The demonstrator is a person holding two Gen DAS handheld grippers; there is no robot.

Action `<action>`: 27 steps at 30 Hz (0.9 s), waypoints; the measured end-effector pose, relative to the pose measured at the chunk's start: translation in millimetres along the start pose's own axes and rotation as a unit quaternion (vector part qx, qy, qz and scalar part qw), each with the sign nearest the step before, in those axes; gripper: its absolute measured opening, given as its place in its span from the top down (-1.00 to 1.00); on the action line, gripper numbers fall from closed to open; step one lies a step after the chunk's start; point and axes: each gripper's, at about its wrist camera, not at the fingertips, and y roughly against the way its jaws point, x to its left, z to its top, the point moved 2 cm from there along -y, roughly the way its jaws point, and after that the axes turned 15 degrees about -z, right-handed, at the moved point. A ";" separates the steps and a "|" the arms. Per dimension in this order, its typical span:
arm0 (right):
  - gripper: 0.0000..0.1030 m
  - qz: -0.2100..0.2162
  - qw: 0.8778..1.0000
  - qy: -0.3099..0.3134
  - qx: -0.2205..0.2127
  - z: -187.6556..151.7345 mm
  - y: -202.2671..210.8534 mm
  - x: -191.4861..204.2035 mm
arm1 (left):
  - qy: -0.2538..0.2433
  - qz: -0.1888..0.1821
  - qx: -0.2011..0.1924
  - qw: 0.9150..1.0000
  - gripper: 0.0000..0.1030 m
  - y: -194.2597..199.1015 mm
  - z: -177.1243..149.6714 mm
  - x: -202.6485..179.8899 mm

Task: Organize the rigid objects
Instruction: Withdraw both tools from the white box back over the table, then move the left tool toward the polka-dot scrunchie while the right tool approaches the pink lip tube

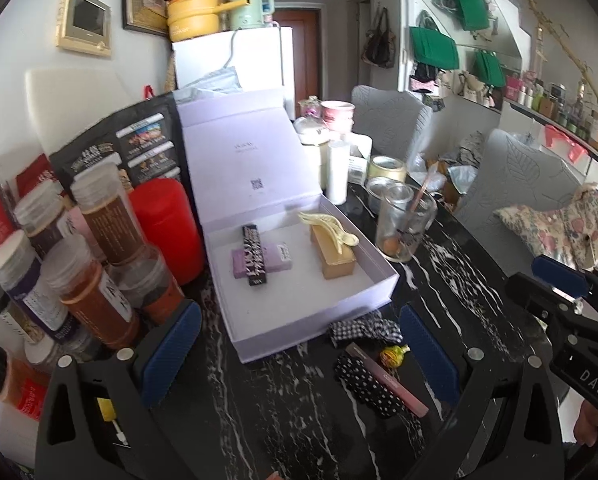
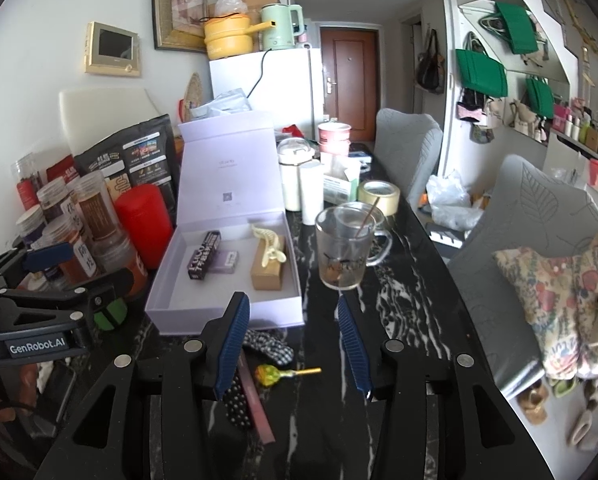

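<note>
Your left gripper (image 1: pixel 299 344) angled down over worktop (image 1: pixel 439 280), fingers spread wide, empty. Right gripper (image 2: pixel 295 344) tilted down, fingers part-open, nothing pinched; lollipop (image 2: pixel 269 374) below. Beyond: open lavender box (image 2: pixel 227 312) holding gold carton (image 2: pixel 267 270).

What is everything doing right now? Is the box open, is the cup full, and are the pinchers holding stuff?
Lavender box: lid up, open.
Hair claw clip: lying on the tan carton inside the box.
Glass mug: upright, nearly empty, stick inside.
Lollipop: wrapped, lying on the table.
Left gripper: wide open, empty.
Right gripper: open, empty.
</note>
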 end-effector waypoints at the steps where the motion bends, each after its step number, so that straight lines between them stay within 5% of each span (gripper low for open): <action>1: 0.10 0.003 1.000 -0.001 0.003 -2.0 -0.7 -0.3 | 0.001 -0.006 0.004 1.000 -0.97 -2.1 -3.0 -1.2; 15: 0.10 0.040 0.999 -0.009 0.031 -39.5 -3.2 -1.7 | 0.023 -0.070 0.041 0.996 -0.96 -19.4 -45.2 -8.7; 27: 0.10 0.068 0.995 -0.007 0.076 -78.1 -22.0 0.7 | 0.008 -0.080 0.077 0.994 -0.96 -43.7 -74.0 -13.5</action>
